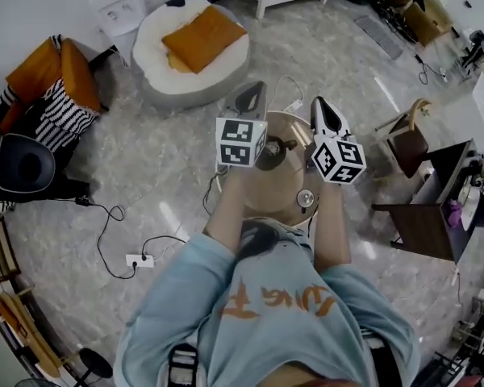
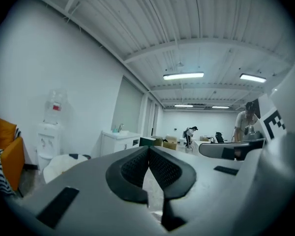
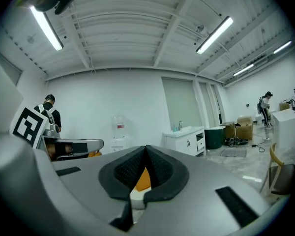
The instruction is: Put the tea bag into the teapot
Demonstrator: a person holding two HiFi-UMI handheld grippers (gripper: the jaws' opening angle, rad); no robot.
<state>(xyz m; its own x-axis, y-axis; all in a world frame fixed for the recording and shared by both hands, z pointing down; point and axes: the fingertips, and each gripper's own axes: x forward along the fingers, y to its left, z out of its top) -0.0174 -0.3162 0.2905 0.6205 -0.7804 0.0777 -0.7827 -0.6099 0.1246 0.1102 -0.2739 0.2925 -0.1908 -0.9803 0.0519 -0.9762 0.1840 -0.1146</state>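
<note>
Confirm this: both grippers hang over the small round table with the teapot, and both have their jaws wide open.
Not open: the left gripper and the right gripper each have their jaws shut, tips together, as the two gripper views show. They do hang over the small round table with the teapot.

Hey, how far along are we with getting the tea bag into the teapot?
Done: nothing confirmable; the teapot sits on the table, its contents too small to see. In hand: nothing; the left gripper and right gripper are both shut, empty, held above the table. Left: no tea bag is visible, so dropping it in can't be counted as done.
</note>
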